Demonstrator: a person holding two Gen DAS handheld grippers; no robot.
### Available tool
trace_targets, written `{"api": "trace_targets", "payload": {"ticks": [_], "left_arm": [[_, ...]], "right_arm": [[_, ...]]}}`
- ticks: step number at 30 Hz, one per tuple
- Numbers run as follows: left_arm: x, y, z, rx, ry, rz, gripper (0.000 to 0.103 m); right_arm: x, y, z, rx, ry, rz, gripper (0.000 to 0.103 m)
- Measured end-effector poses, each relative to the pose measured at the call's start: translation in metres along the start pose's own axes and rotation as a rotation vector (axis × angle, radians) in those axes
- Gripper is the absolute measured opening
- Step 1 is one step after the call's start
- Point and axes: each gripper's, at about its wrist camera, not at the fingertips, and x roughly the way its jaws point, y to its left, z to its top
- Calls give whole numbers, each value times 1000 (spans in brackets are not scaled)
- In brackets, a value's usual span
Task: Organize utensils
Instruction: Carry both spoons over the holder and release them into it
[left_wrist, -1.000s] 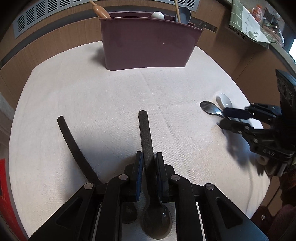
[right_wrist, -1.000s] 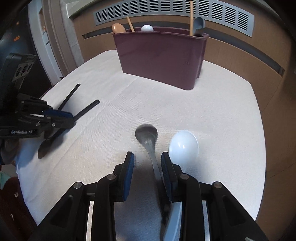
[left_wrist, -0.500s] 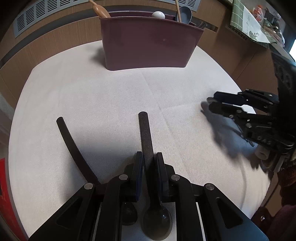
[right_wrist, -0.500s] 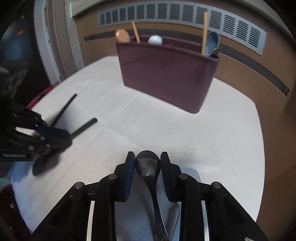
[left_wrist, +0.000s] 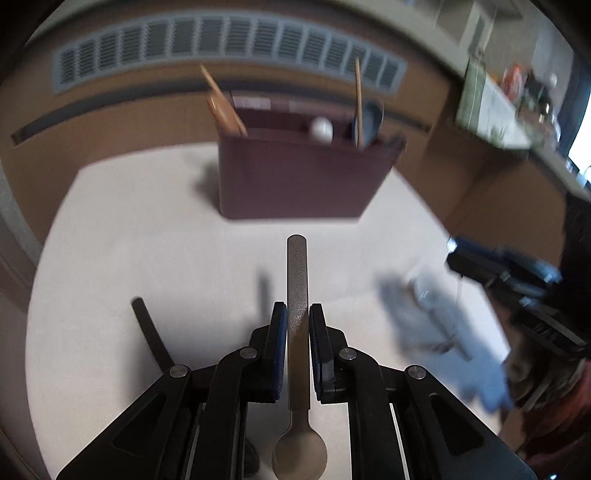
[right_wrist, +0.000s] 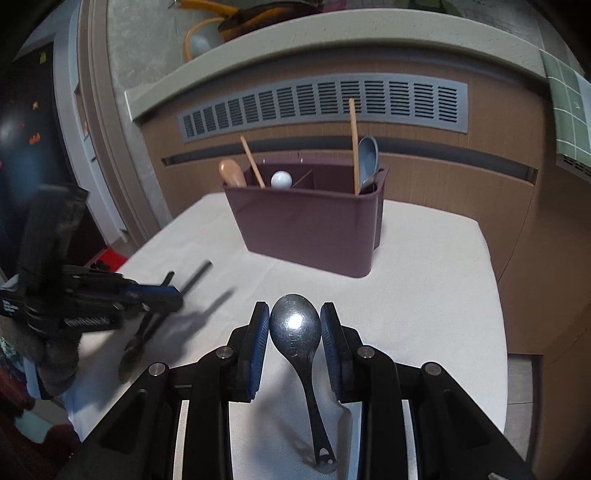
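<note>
My left gripper (left_wrist: 297, 314) is shut on a black-handled spoon (left_wrist: 297, 295), lifted off the white tablecloth, handle pointing toward the maroon utensil caddy (left_wrist: 299, 181). A second black spoon (left_wrist: 147, 328) lies on the cloth to its left. My right gripper (right_wrist: 294, 325) is shut on the bowl of a metal spoon (right_wrist: 295, 330), held above the table, handle trailing back. The caddy (right_wrist: 310, 229) stands at the far side and holds wooden, white and blue-grey utensils. The left gripper (right_wrist: 162, 295) also shows at the left of the right wrist view.
A round table with a white cloth (right_wrist: 424, 280) stands before a wooden wall with a grey vent (right_wrist: 325, 103). The right gripper (left_wrist: 509, 273) shows blurred at the right of the left wrist view. A counter with clutter (left_wrist: 517, 107) lies far right.
Both grippers have risen from the cloth with their spoons and tilted toward the caddy. The right gripper closed on the metal spoon and lifted it away from the white spoon.
</note>
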Motion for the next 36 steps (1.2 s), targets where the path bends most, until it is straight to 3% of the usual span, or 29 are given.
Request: {"api": "trace_targets", "payload": {"ticks": [4,9,13,15,16,19,22,26,28,31,36], "left_arm": [[-32,0,8,-15,-109,-11,12],[-41,4,13,-46,-177,-26,12],[-51,2,24,-70,-279,-22,12],[-68,-3,43,-72,-374,-43,12],[-83,-8,59,-63,-462,-55,12],[-111,-24,103,-17,-690,-40,13],[-105,-28,136,-16,-785,6,13],[-74,-19,151,-63,-883,27,13],[-52,-10,159,-76,-878,43,13],[-18,9,169,-141,-801,28,13],[17,21,161,-173,-761,39,13]], "right_arm": [[-6,-4,4,30,-32,-10,26],[-10,-3,7,47,-52,-6,26],[-12,-3,11,60,-68,-4,26],[-21,-3,25,59,-124,-2,26],[-29,-2,37,48,-173,-4,26],[-67,0,89,19,-385,-3,26],[-85,-2,133,18,-525,-23,26],[-65,-10,161,35,-549,-38,26],[-48,-16,164,52,-529,-32,26],[-22,-23,164,84,-491,-27,26],[12,-37,159,119,-439,-28,26]]}}
